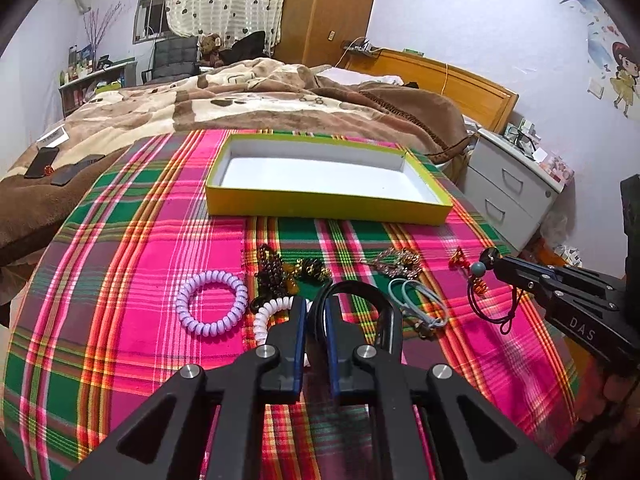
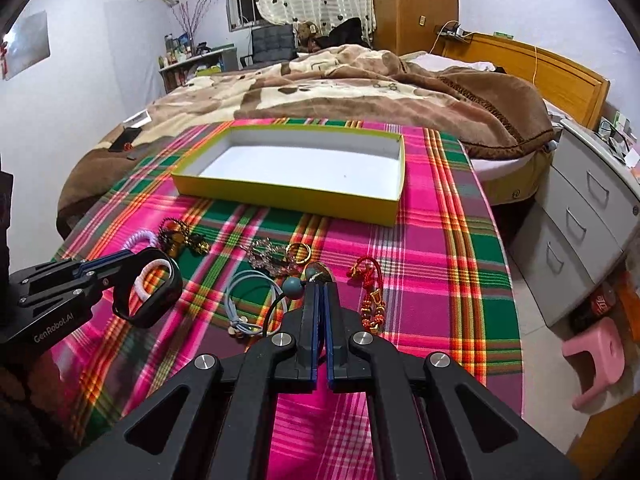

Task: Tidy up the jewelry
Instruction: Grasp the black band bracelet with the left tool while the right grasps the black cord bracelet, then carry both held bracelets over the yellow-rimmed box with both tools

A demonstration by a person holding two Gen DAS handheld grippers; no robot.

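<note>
Above the plaid surface, a black band is pinched in the closed left gripper and a beaded cord in the closed right gripper, so the dangling cord could be snagged on nearby jewelry before the yellow box is reached.

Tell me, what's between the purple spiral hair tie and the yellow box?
Nothing: only bare plaid cloth lies between the purple spiral hair tie and the yellow cardboard box, in the left wrist view.
</note>
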